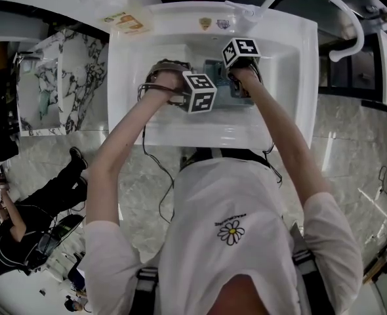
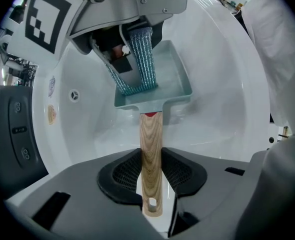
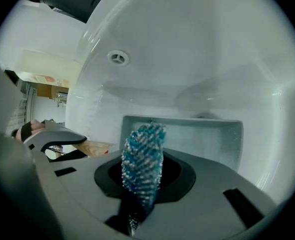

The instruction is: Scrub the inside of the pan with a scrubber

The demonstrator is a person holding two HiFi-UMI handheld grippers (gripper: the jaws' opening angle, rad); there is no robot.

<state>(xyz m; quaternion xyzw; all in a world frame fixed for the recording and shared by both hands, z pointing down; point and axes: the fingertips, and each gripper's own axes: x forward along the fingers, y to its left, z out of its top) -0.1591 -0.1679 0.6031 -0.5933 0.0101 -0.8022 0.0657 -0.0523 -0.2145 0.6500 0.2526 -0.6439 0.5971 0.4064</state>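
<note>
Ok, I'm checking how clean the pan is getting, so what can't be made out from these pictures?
Far half of the pan floor: left gripper view, behind the scrubber and the right gripper.
The pan in the head view: mostly covered by the left gripper and right gripper.
Residue on the pan: too fine to tell in any view.
Print on the sink stickers: head view, too small.

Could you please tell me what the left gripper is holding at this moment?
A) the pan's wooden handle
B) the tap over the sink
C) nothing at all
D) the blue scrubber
A: the left gripper view shows the left gripper with its jaws closed on the wooden handle of the pan, while the scrubber sits in the right gripper.
</note>
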